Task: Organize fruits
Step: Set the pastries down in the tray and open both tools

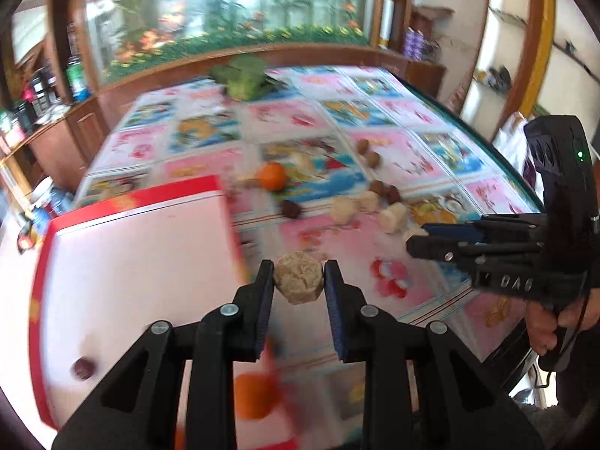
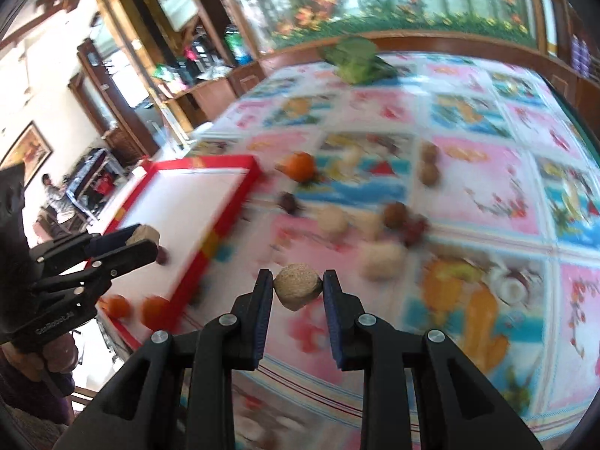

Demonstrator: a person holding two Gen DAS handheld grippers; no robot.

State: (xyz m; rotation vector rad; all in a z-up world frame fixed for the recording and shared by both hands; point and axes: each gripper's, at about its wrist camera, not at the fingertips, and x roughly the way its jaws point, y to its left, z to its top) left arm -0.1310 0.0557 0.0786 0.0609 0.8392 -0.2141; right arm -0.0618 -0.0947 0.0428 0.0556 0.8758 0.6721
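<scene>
My left gripper [image 1: 299,281] is shut on a beige faceted chunk of fruit [image 1: 299,276], held above the table beside the red-rimmed white tray [image 1: 142,247]. It also shows in the right wrist view [image 2: 138,240], over the tray [image 2: 187,195]. My right gripper [image 2: 298,287] is shut on a round tan walnut-like fruit [image 2: 297,285], above the table right of the tray. It shows side-on in the left wrist view [image 1: 416,242]. An orange [image 1: 273,175], a dark red date [image 1: 290,209], beige chunks [image 1: 343,210] and brown nuts [image 1: 372,158] lie on the table.
A dark red fruit [image 1: 83,369] lies in the tray, and two oranges [image 2: 155,311] at its near end. A green leafy vegetable [image 1: 243,75] sits at the table's far edge. The colourful cloth [image 1: 405,157] covers the table. Wooden cabinets stand behind and left.
</scene>
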